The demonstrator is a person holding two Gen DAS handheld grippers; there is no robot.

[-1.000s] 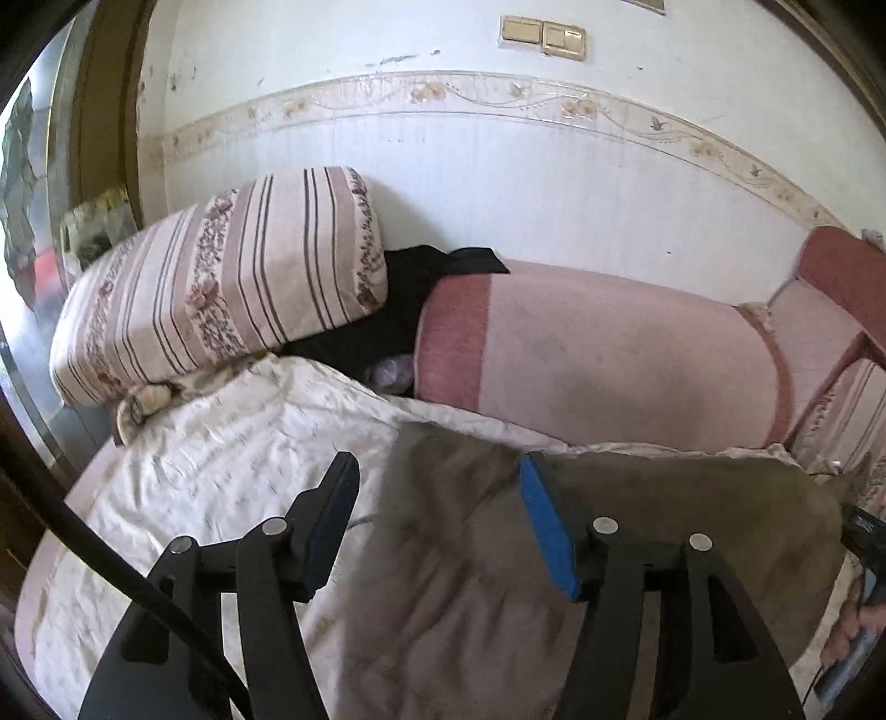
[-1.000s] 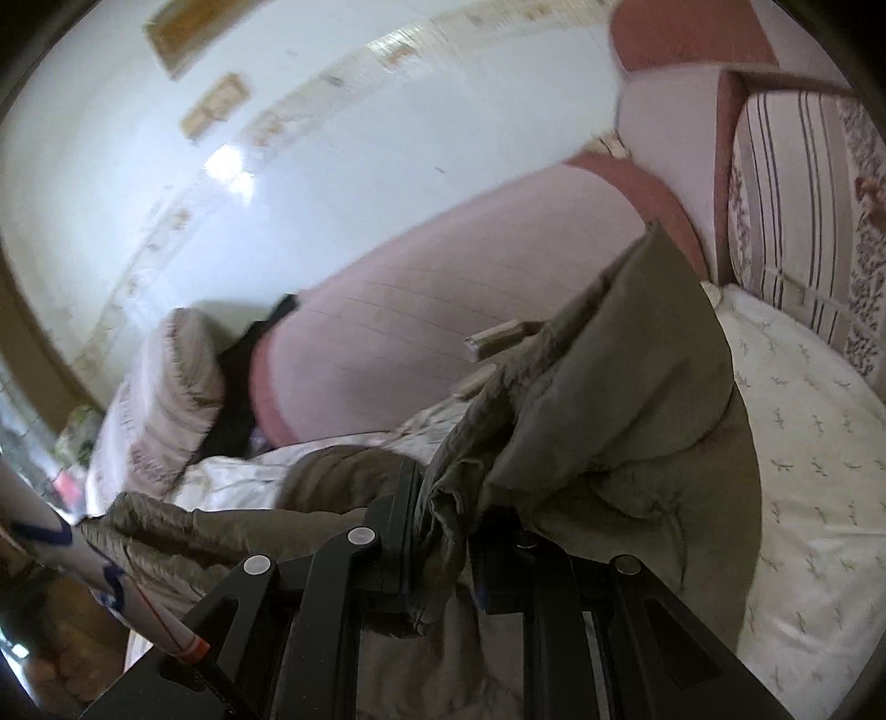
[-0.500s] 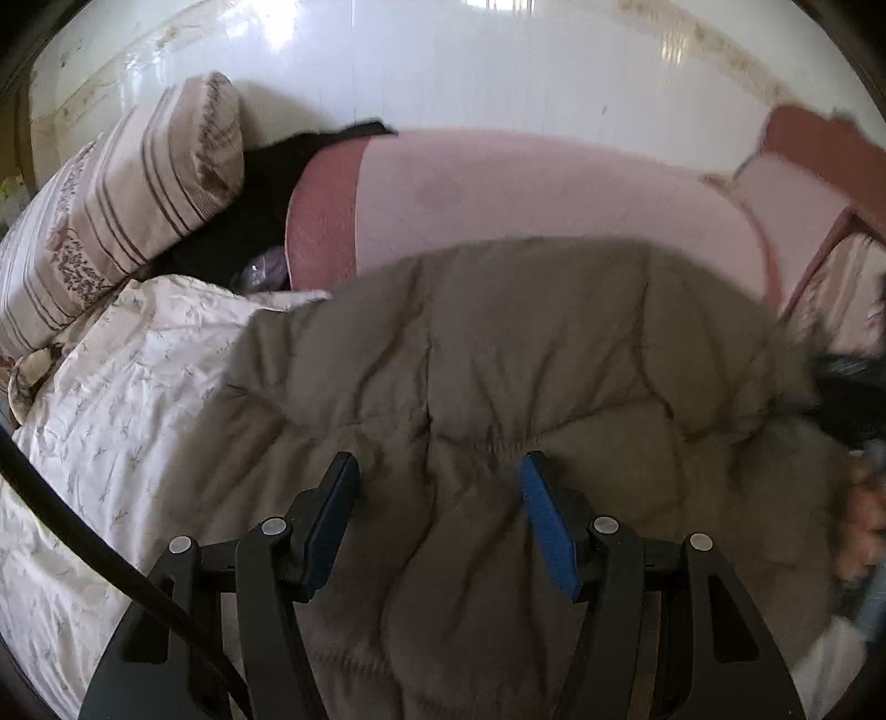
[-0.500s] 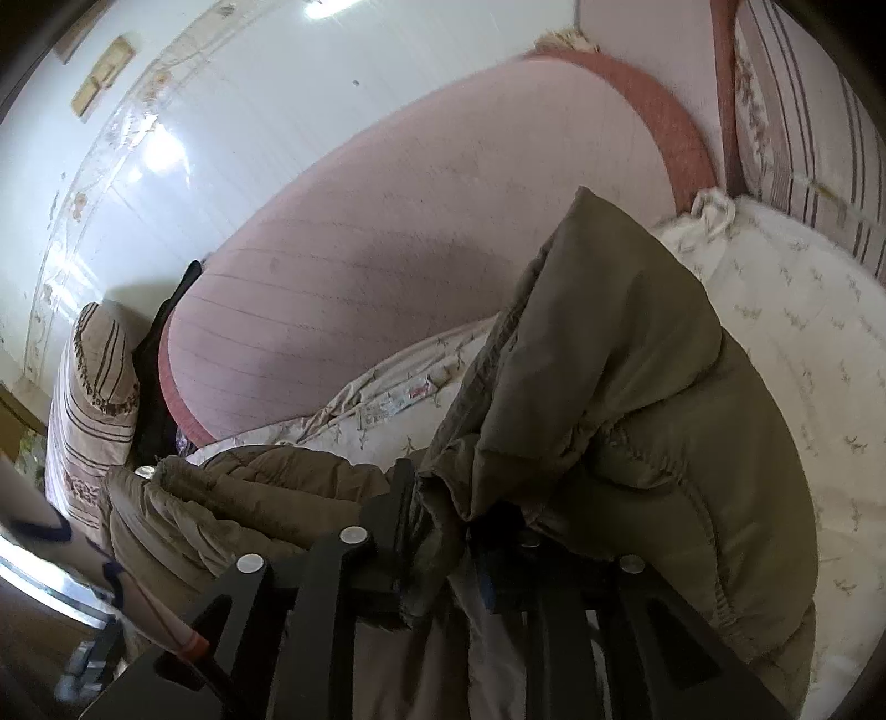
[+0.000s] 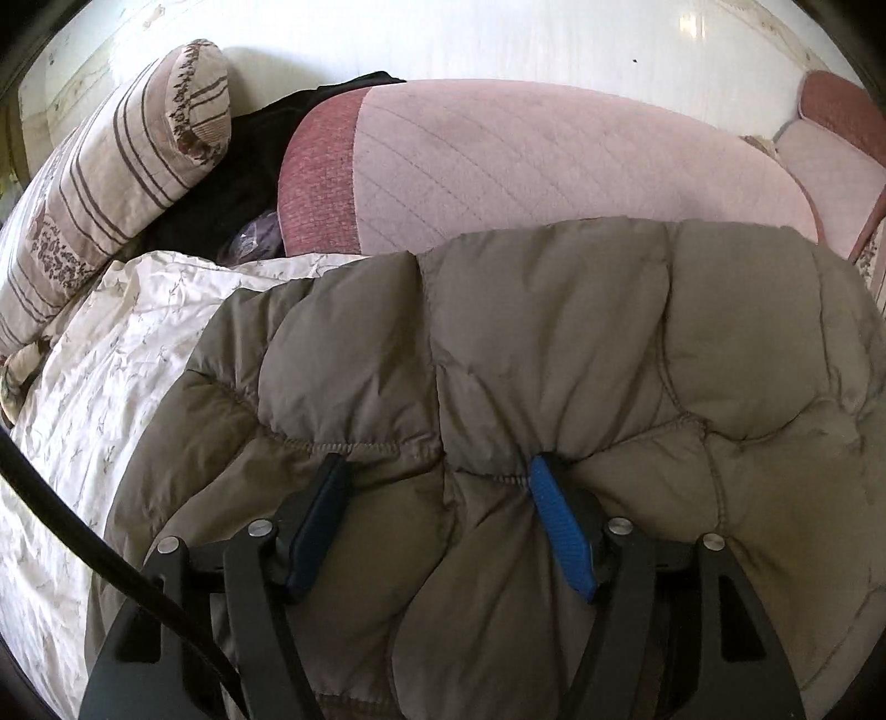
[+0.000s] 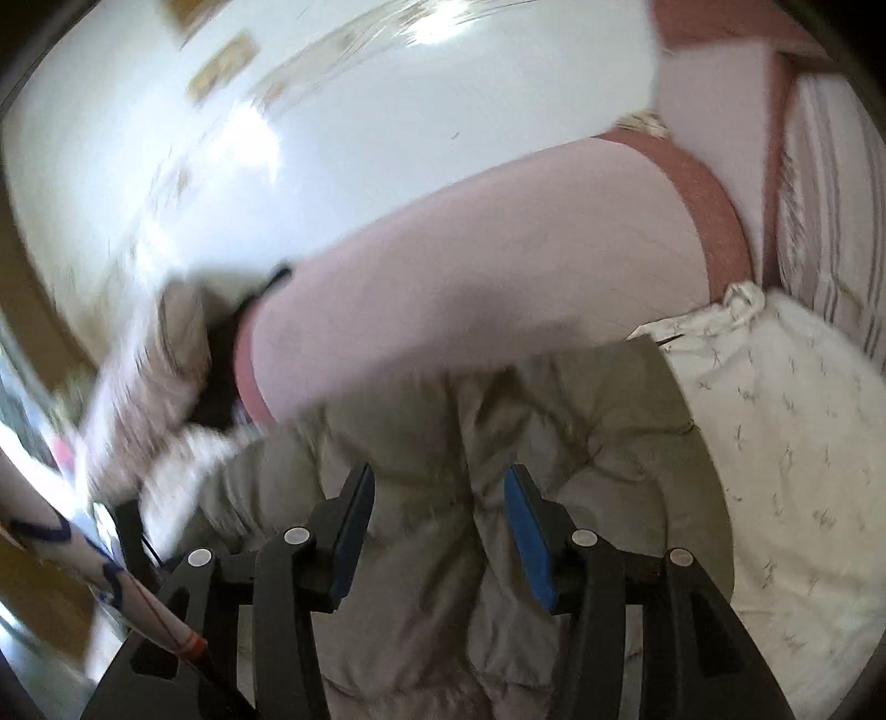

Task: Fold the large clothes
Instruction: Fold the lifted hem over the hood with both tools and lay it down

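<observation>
The olive-brown quilted puffer jacket [image 5: 554, 387] lies spread on the bed, on top of the white bed sheet with a fine sprig print [image 5: 111, 354]. In the left wrist view the jacket's padded panels bulge upward and fill most of the lower and right field; its far edge ends just in front of the long pink quilted bolster with dark-red end bands [image 5: 526, 160].

The left tongs [image 5: 437, 476] stand spread apart, with the blue-lined fingers [image 5: 559, 531] pressed down into the padding on either side of a stitched seam. A ridge of jacket fabric rises between the two fingers, but they are not clamped on it.

The right tongs [image 6: 437, 498] are likewise released: the fingers stand well apart above the jacket [image 6: 470, 471], with a fold of the fabric running between them. This view is motion-blurred, so contact with the fabric cannot be confirmed. The sheet [image 6: 786, 443] is exposed to the right of the jacket.

Behind the bolster [image 6: 470, 266] is the glossy white wall [image 5: 498, 39]. A striped beige-and-brown floral pillow [image 5: 111, 166] leans at the left end of the bed, with a heap of black cloth [image 5: 243, 160] wedged between it and the bolster.
</observation>
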